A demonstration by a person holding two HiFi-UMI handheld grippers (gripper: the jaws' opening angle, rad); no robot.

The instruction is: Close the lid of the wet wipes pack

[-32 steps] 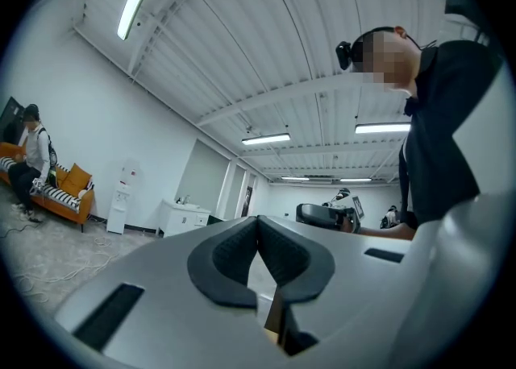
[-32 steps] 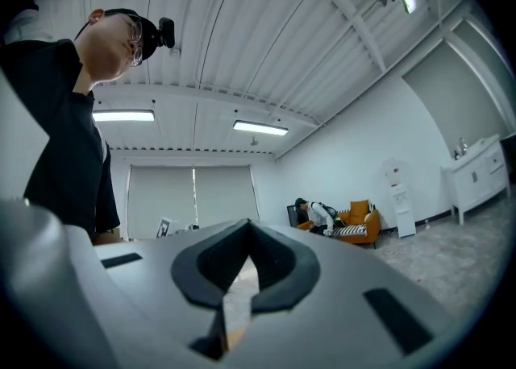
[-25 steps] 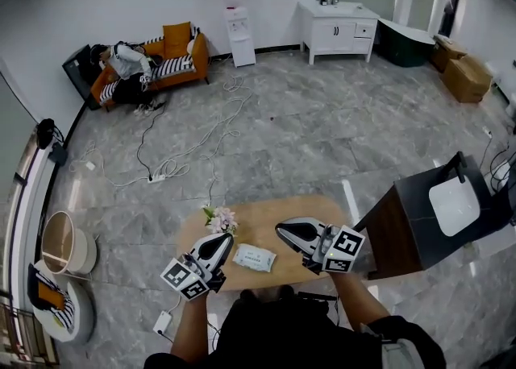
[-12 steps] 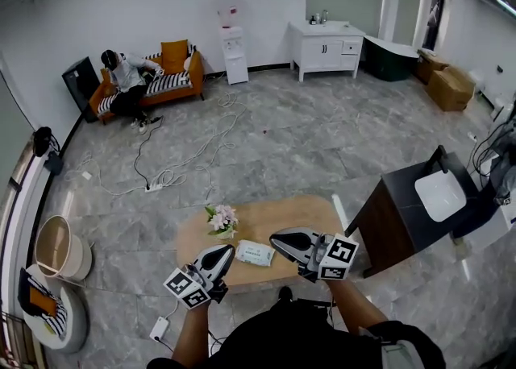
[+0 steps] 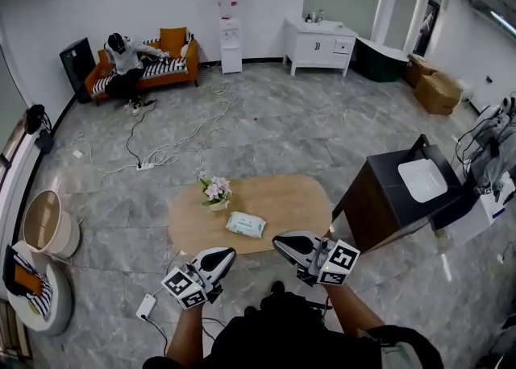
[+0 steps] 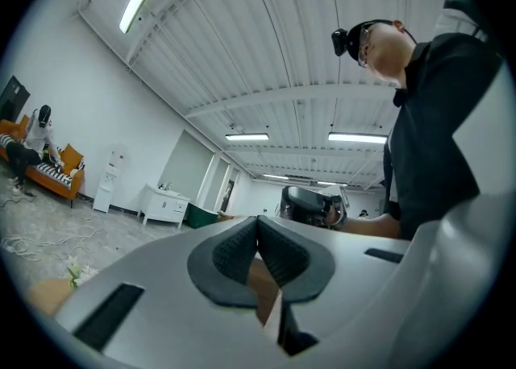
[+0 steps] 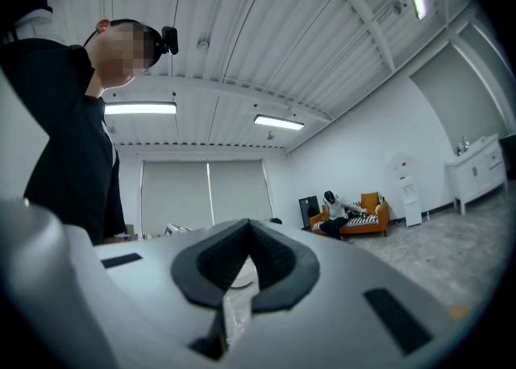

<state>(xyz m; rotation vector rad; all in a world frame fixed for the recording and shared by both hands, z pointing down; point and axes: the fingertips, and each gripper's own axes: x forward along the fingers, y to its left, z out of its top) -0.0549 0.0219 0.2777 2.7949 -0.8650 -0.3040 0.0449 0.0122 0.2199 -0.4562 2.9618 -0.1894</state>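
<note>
Head view gives me the whole layout: the wet wipes pack (image 5: 246, 224) lies flat near the middle of the oval wooden bench (image 5: 298, 202), somewhat toward the near edge, with a small pot of flowers (image 5: 215, 191) just beyond it by the far-left edge. The pack is too small for me to tell whether its lid is up or down. Both tools sit back from the bench over the floor (image 5: 266, 130), close to the body. The left tongs (image 5: 226, 256) and right tongs (image 5: 280, 242) point roughly toward the near edge on either side of the pack, touching nothing. In the left gripper view the ribbed pads (image 6: 234, 250) meet at the tips with nothing between them, and the right gripper view shows the same pressed-together state. Both cameras tilt up at the ceiling, so I judge this a resting carry and not an approach. Room to work looks good: the near edge is bare on both sides of the pack and the flowers stand clear of a straight reach. The dark cabinet (image 5: 379, 206) crowds only the bench's right end.
</note>
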